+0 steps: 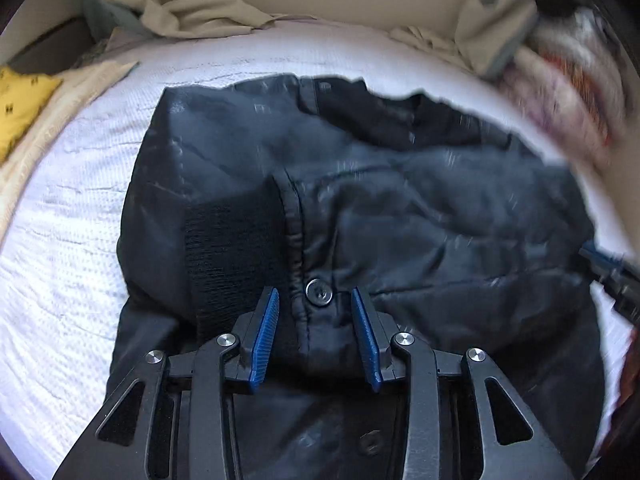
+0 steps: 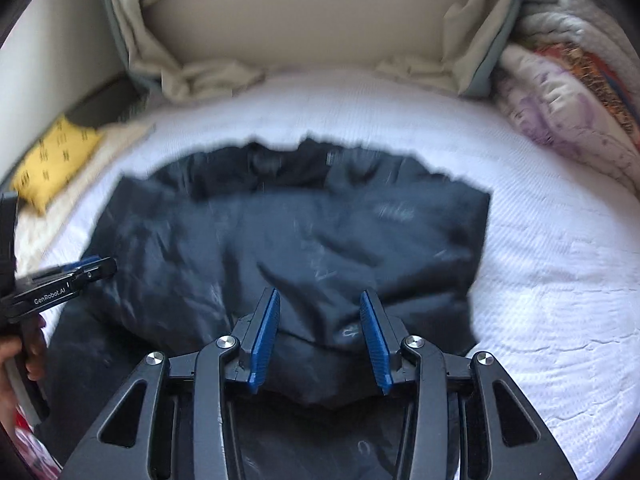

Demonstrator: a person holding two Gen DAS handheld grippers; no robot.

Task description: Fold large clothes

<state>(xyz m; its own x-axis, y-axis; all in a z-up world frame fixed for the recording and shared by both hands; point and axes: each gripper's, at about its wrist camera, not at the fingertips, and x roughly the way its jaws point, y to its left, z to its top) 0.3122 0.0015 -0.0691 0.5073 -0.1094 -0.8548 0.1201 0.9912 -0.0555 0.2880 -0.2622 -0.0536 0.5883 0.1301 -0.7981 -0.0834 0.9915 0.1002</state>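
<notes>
Dark navy jacket lies partly folded on the white bed cover, ribbed cuff and button showing

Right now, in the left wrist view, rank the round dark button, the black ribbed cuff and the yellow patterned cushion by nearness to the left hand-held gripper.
1. Round dark button, between the jaws.
2. Black ribbed cuff, just left.
3. Yellow patterned cushion, far left edge.

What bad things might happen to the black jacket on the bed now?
1. The left tool is open right over a button and bunched cuff; it might pinch both layers of the jacket.
2. The right tool is open over loose folds, so it might grab a wrinkle and fold crooked.
</notes>
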